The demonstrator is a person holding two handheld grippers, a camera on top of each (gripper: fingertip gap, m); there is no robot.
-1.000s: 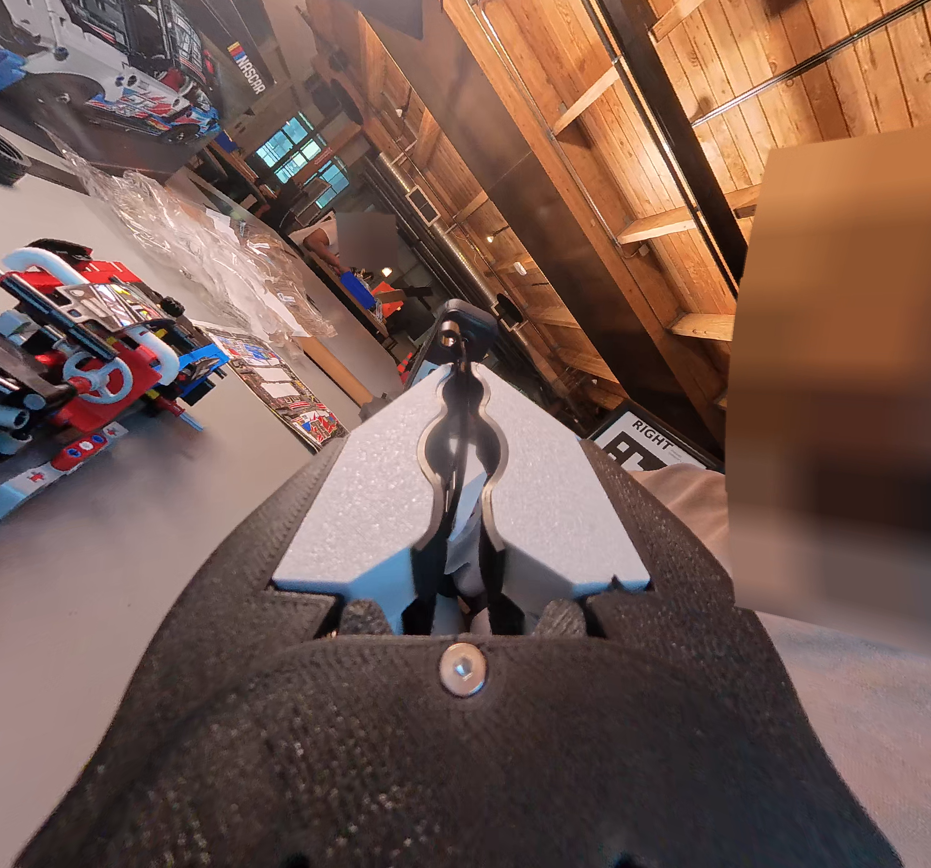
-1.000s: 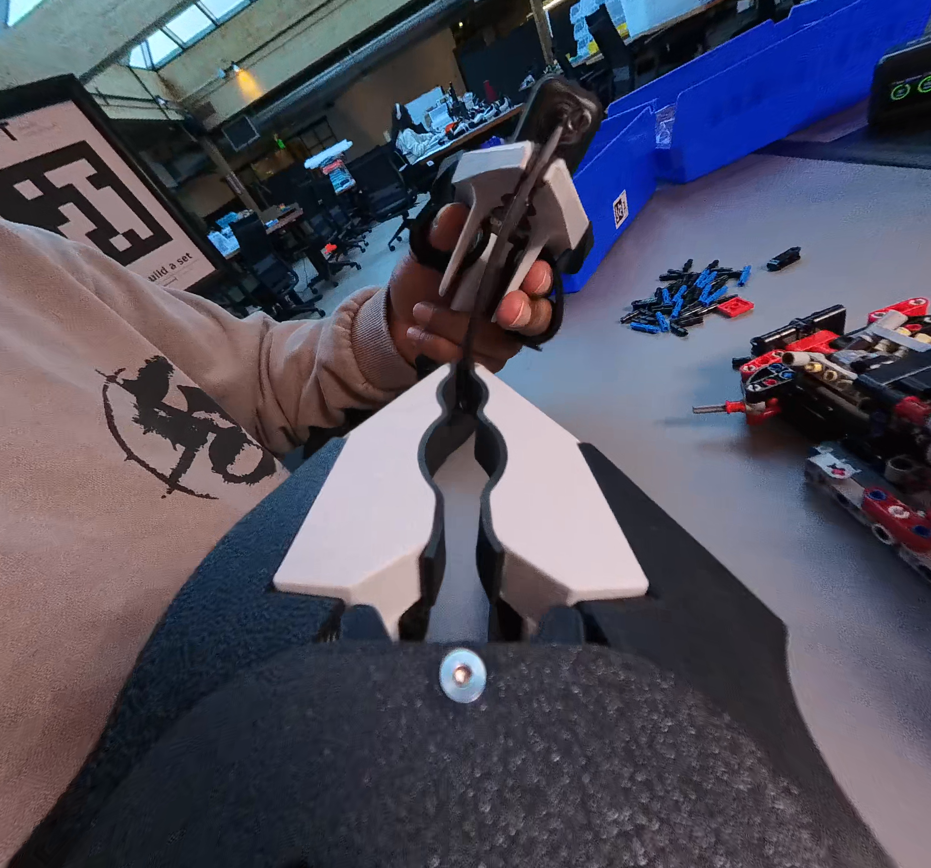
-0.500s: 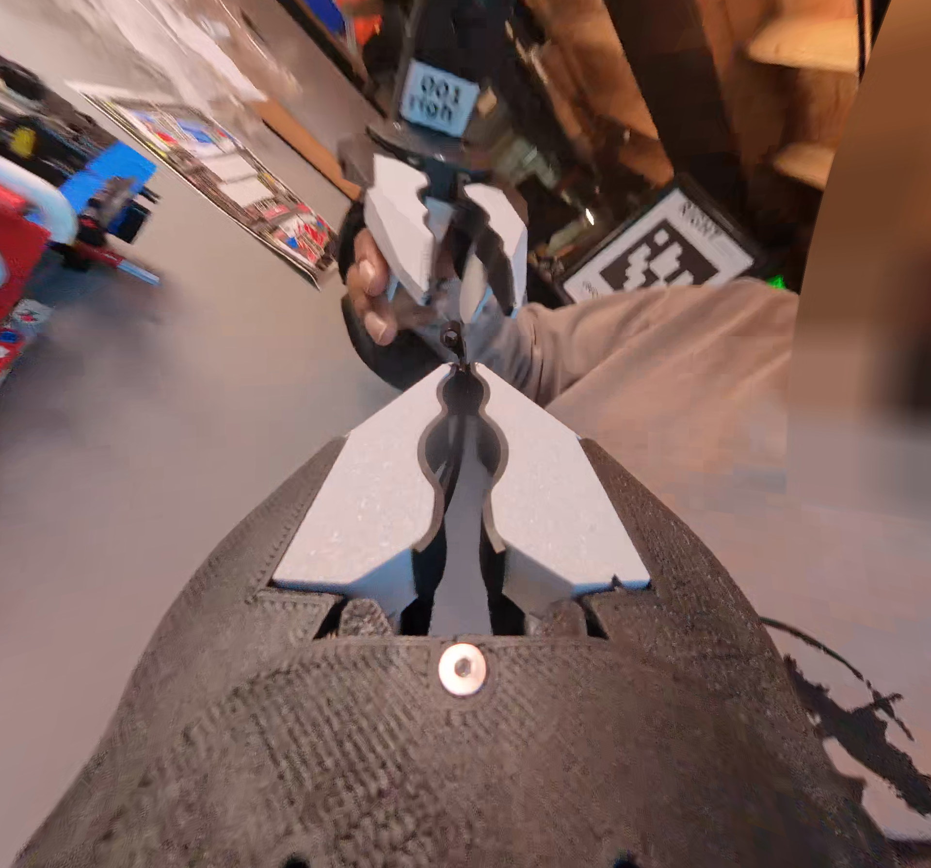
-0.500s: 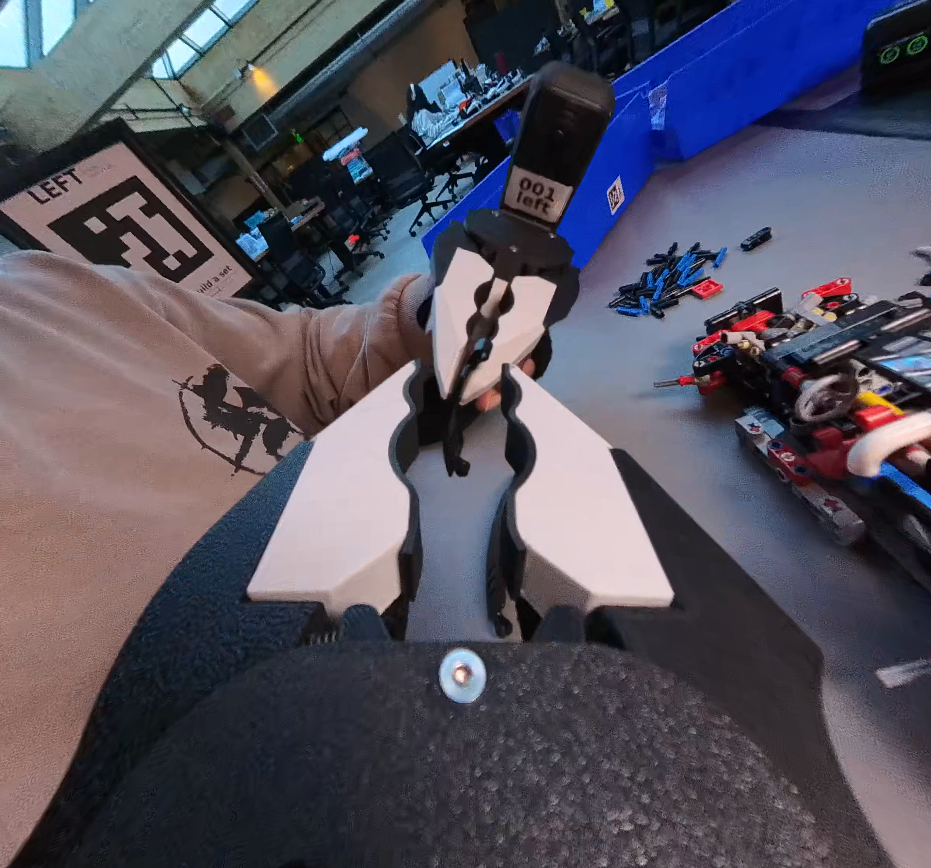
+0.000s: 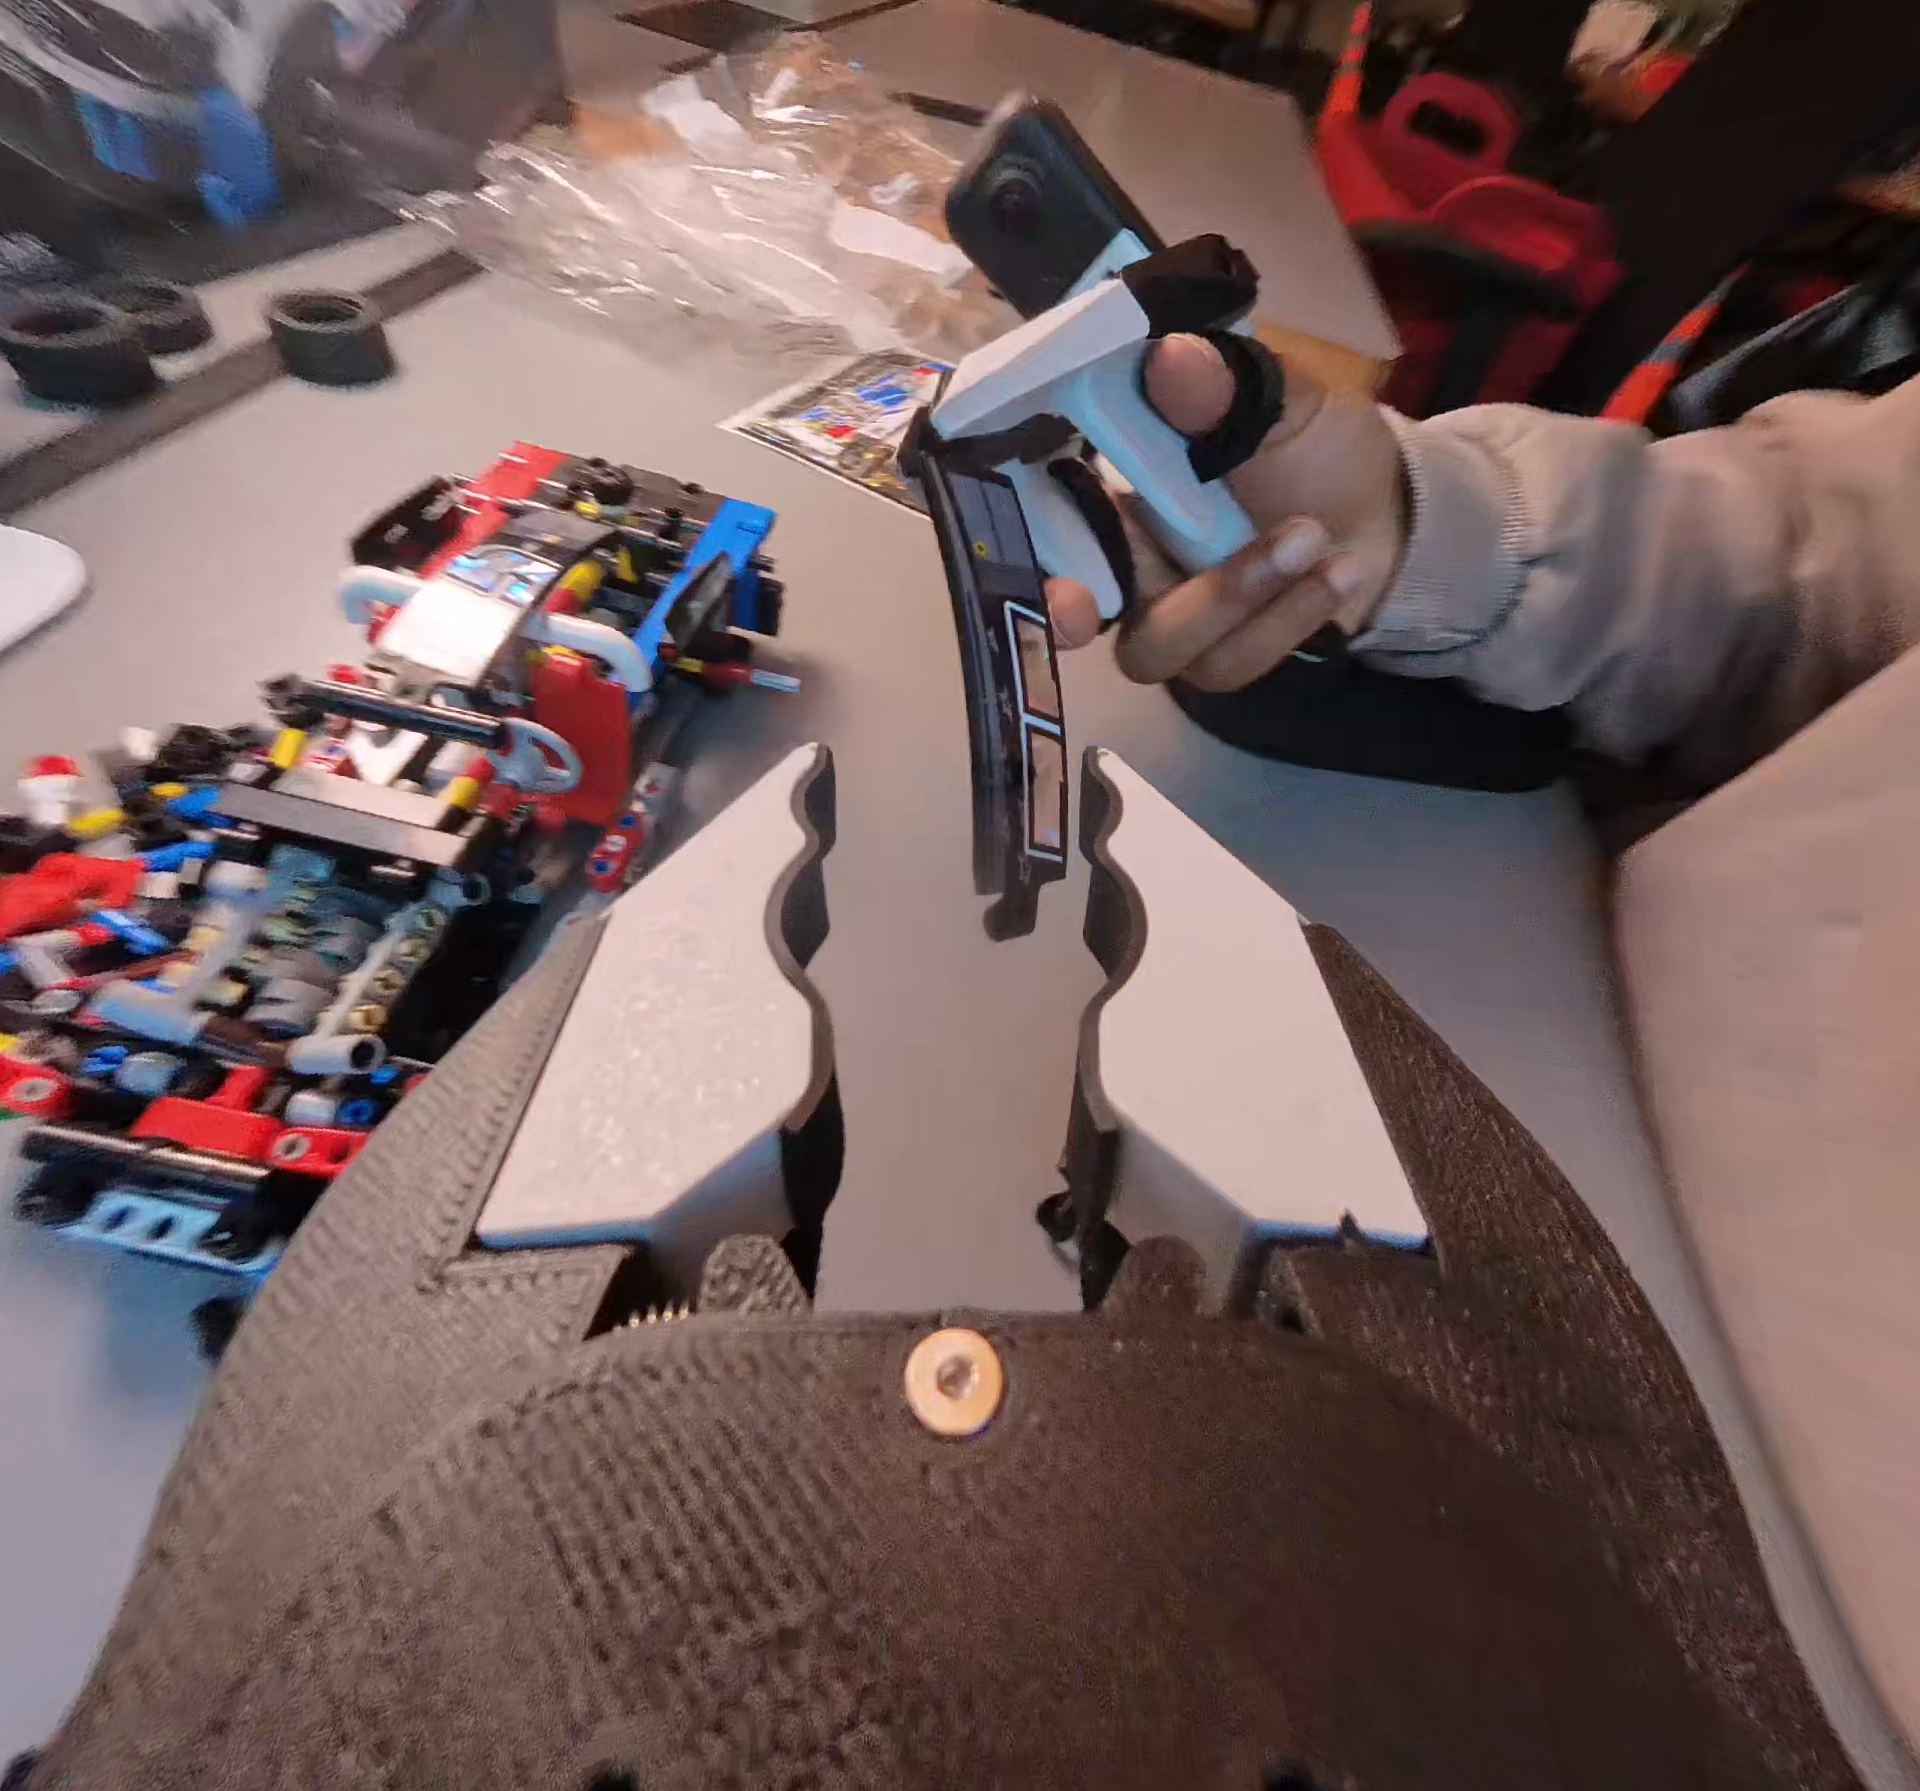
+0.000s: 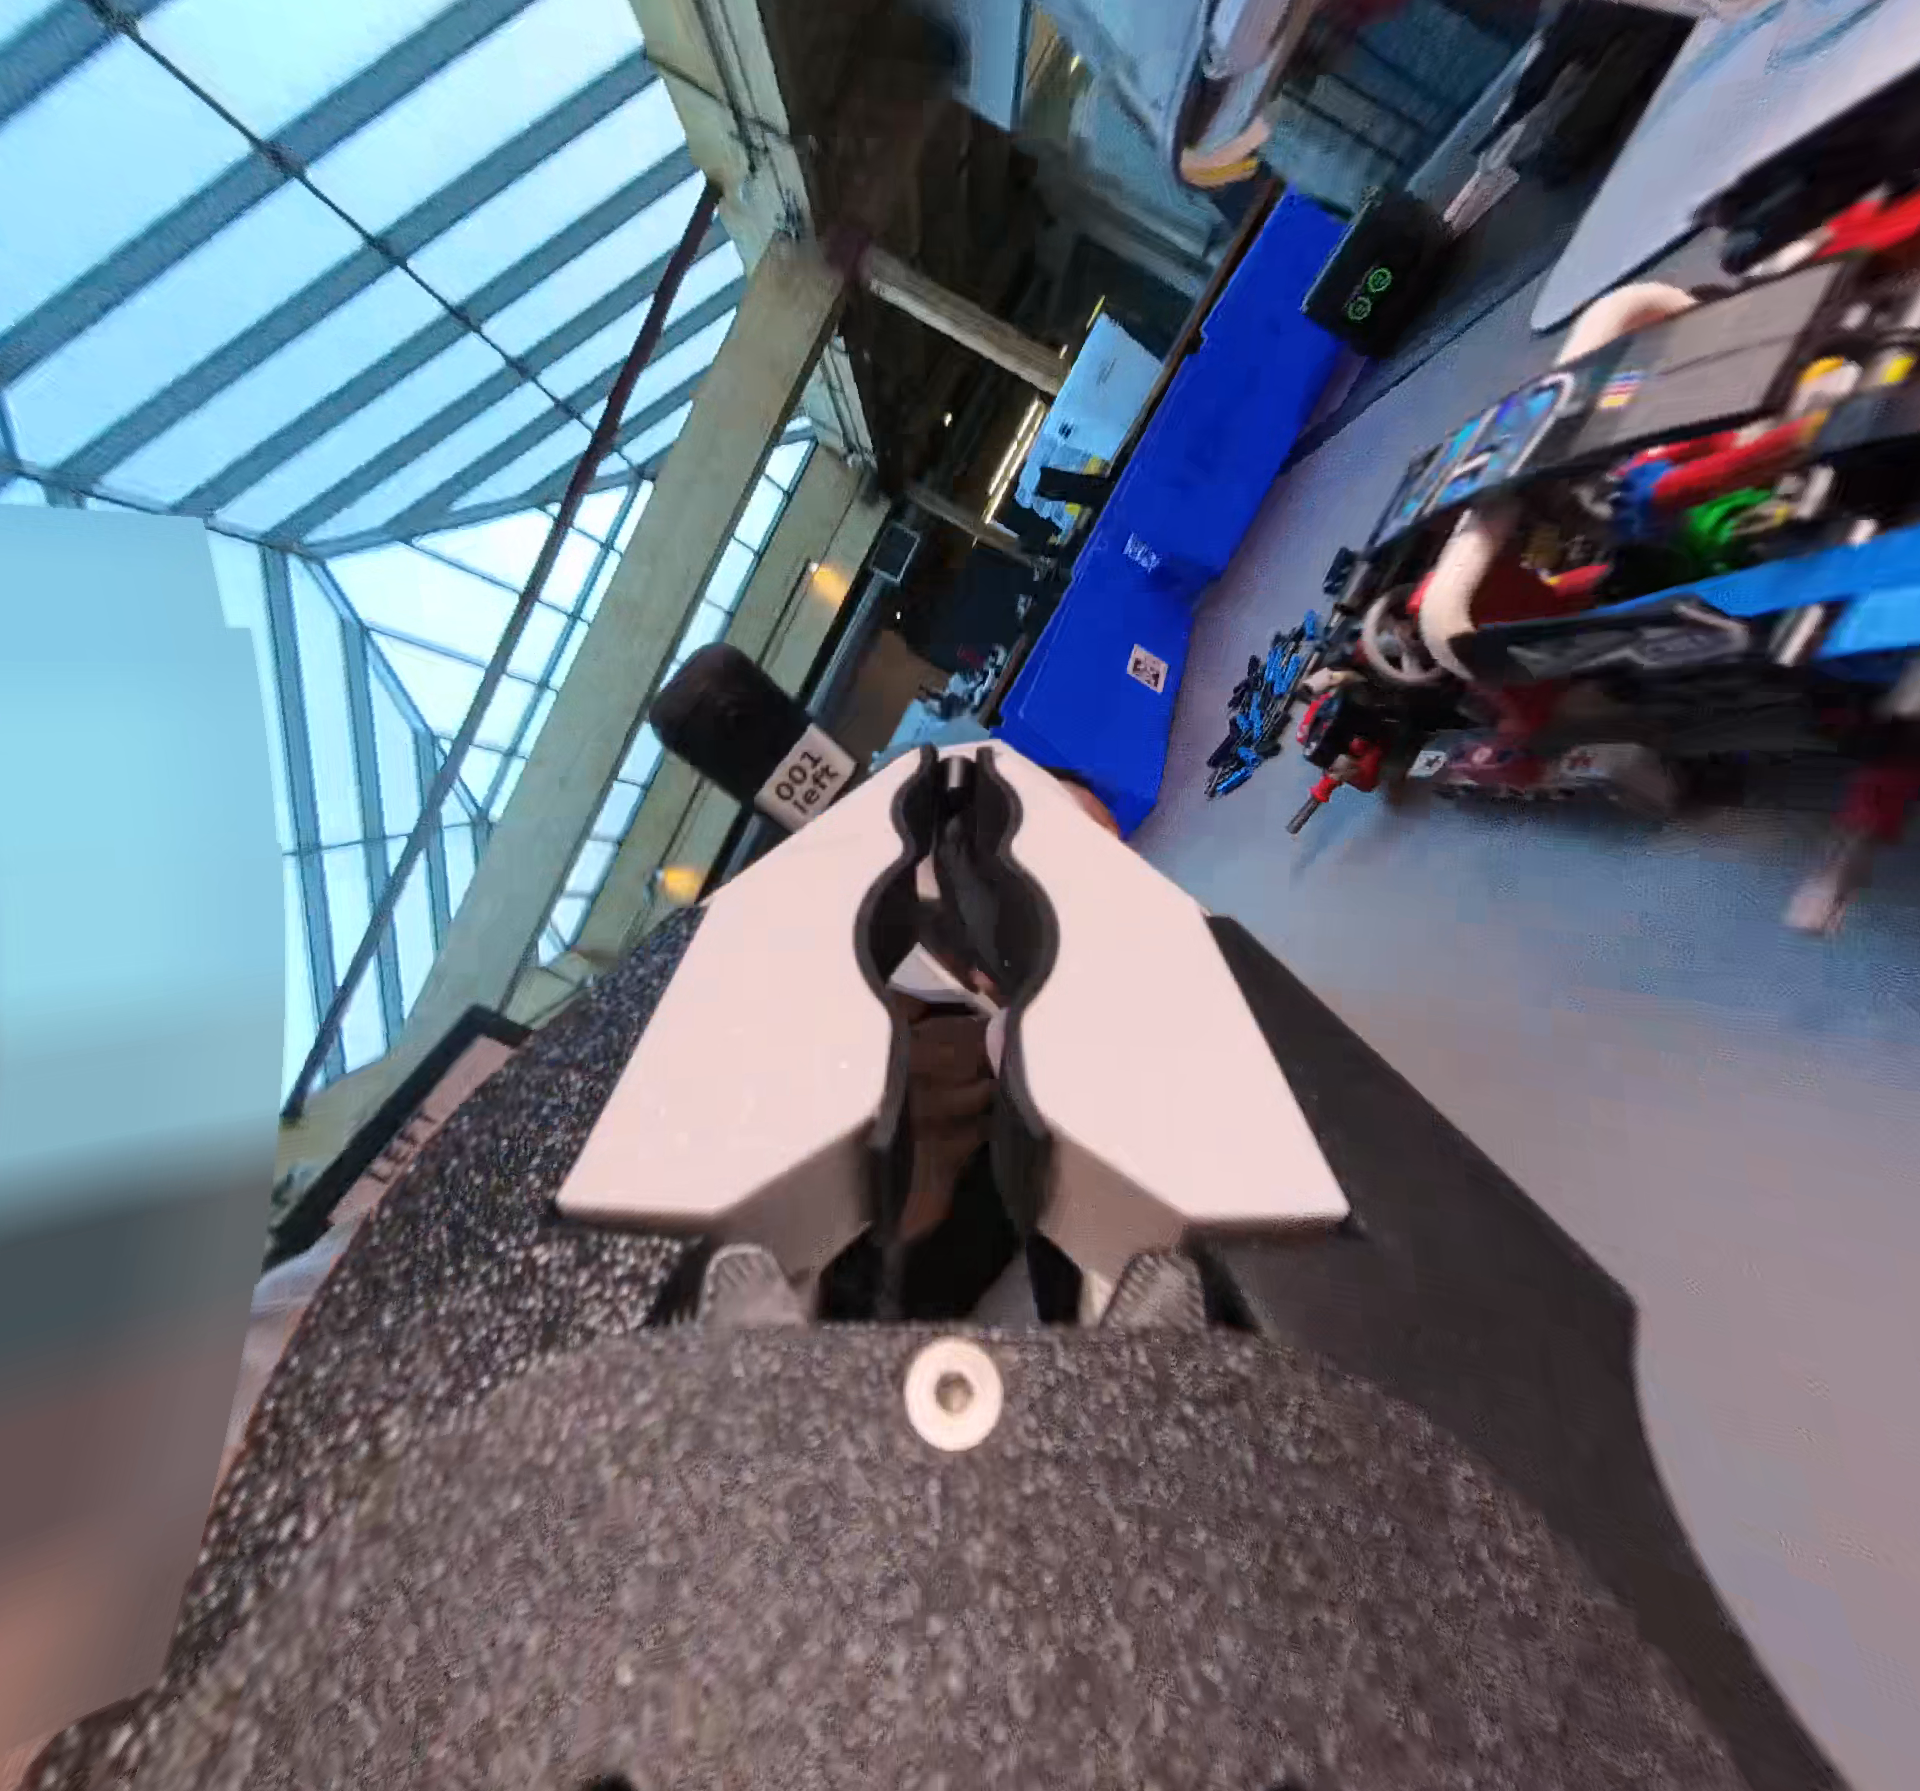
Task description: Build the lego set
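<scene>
My left tongs (image 5: 956, 785) released, right tongs (image 6: 958, 785) clenched on curved black panel (image 5: 1013, 692), half-built car (image 5: 436, 754) beside on worktop (image 5: 1299, 858), tyres (image 5: 327, 336) and bags (image 5: 727, 214) only in left view.

A rough, woven-looking black printed texture is being shown by the body of the left tongs (image 5: 956, 775), with matt, faintly grainy grey plastic fingers (image 5: 686, 993) and a bright metal screw (image 5: 953, 1380); a glossy black curved panel (image 5: 1013, 702) is being gripped in the right tongs (image 5: 925, 437); shiny hard plastic is being displayed by the lego car (image 5: 416, 765); crinkled clear film is being seen in the bags (image 5: 727, 214); matt rubber is being suggested by the tyres (image 5: 327, 336); the desk (image 5: 1351, 868) is being rendered smooth, matt grey; soft knit cloth is being worn as a sleeve (image 5: 1621, 546).
</scene>
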